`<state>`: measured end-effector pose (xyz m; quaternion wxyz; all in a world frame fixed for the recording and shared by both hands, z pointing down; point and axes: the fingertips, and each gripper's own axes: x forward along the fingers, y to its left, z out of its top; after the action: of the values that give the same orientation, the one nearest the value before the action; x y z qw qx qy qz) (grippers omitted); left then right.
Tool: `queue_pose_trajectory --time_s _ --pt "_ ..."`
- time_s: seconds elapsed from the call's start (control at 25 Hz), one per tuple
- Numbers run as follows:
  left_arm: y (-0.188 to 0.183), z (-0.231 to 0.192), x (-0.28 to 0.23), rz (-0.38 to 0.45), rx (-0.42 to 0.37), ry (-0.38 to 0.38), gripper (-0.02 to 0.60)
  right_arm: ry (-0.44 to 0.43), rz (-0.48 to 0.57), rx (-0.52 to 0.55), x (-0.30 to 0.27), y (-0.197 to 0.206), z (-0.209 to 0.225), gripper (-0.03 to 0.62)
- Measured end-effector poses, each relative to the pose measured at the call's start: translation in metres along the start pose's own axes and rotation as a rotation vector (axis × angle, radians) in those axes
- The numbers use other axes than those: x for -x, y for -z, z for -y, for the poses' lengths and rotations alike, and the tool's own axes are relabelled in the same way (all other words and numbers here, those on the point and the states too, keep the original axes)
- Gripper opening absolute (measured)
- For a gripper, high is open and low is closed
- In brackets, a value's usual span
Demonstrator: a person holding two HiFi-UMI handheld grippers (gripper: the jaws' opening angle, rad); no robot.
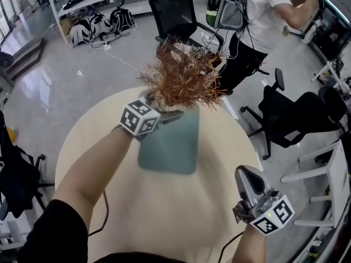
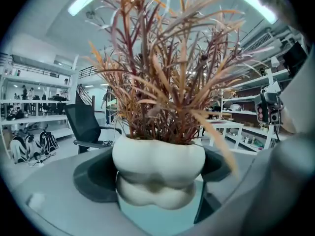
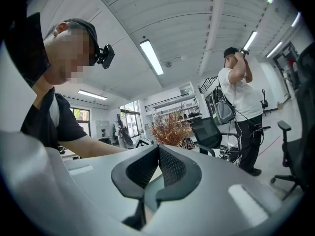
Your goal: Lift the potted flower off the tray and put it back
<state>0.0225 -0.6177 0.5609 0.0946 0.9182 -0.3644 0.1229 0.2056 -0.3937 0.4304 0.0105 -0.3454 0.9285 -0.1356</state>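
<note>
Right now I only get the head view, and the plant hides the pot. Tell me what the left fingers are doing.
Observer: In the left gripper view the left fingers clamp the white pot, one on each side.
Operator: Report what's under it.
Observer: The teal tray shows beneath the pot's rounded base; I can't tell whether they touch.
Operator: Check the right fingers.
Observer: The right gripper view shows the right fingers closed tip to tip, with nothing between them.
</note>
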Motion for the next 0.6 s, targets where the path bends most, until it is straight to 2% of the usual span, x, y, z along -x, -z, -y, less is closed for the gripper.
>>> queue_pose_trajectory --time_s 0.36,0.6 --pt "-0.061 -0.020 0.075 0.049 -0.016 -0.073 0.492 0.055 -0.003 0.038 -0.006 -0.028 -0.019 0.015" --pt "-0.069 -0.039 0.134 0.065 -0.011 -0.132 0.492 0.052 -0.017 0.063 -0.031 -0.037 -0.036 0.015"
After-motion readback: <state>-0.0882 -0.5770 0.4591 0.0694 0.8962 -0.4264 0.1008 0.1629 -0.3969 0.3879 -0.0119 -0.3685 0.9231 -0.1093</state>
